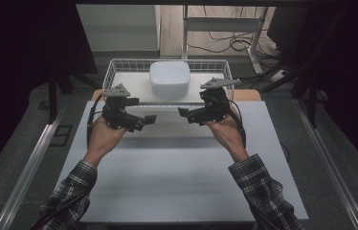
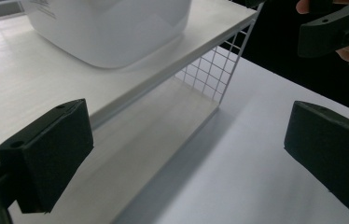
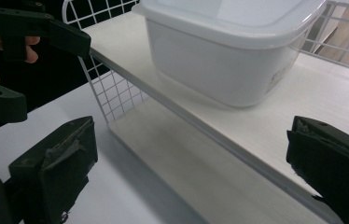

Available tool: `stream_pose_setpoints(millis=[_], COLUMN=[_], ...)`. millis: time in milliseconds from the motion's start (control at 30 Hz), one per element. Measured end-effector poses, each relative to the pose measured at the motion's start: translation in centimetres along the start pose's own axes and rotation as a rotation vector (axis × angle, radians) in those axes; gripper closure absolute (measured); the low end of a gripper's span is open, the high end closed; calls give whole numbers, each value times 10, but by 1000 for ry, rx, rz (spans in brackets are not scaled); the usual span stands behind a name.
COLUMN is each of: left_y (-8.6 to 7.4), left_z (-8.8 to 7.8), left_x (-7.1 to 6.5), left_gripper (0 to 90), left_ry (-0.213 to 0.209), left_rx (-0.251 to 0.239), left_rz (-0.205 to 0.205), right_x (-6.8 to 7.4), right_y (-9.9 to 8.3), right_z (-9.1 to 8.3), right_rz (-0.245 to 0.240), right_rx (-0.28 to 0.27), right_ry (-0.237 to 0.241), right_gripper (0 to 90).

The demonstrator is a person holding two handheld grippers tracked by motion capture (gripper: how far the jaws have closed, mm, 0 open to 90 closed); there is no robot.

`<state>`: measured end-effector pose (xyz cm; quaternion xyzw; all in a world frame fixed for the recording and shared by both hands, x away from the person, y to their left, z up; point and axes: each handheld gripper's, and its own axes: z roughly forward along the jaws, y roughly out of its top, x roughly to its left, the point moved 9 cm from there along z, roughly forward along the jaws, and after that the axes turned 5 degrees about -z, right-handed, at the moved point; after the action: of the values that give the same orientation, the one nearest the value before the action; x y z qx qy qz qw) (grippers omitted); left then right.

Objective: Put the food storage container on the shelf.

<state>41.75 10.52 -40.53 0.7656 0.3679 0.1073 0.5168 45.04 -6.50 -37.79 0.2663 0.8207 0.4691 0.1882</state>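
A white lidded plastic container (image 1: 169, 77) sits on the upper white board of a wire shelf rack (image 1: 119, 67) at the table's far edge. My left gripper (image 1: 144, 122) hovers in front of the rack's left half, jaws open and empty. Opposite it, my right gripper (image 1: 186, 115) is also open and empty, and the two point toward each other. In the left gripper view the left gripper (image 2: 186, 158) faces the rack's wire end (image 2: 210, 74), with the container (image 2: 112, 28) up left. The right gripper (image 3: 191, 163) faces the shelf board (image 3: 256, 126) beneath the container (image 3: 228, 46).
The rack stands on a white table board (image 1: 177, 177) with bare surface in front of my hands. A lower shelf level (image 3: 177, 154) lies under the upper board. Metal rails (image 1: 28, 167) run along both sides of the table. Cables lie on the floor behind.
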Motion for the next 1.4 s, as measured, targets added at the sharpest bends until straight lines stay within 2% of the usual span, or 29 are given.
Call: stream_pose_setpoints(millis=[233,500,667,933,1100,1400], left_y=[-9,-25,-39,-58,-71,-96], left_z=[-2,0,5,8,8,12], left_x=[-9,-20,-25,-32,-37,-41], left_gripper=[16,15,14,10,14,14], left_ry=[-24,-37,-47,-69,-85,-100], left_rx=[-19,-33,-14,-23,-22,-33], left_rz=[8,16,29,6,-4,-34], right_x=[7,16,22,35,43,48], right_y=[-13,-26,-36,-56,-72,-91], right_z=[-6,-13,-15,-16,-12,-6], right_rz=[-23,-39,-50,-50,-49,-42], right_rx=[13,-1,7,-10,7,22], right_ry=[9,28,39,77,87,80], right_gripper=[2,0,0,0,1,1])
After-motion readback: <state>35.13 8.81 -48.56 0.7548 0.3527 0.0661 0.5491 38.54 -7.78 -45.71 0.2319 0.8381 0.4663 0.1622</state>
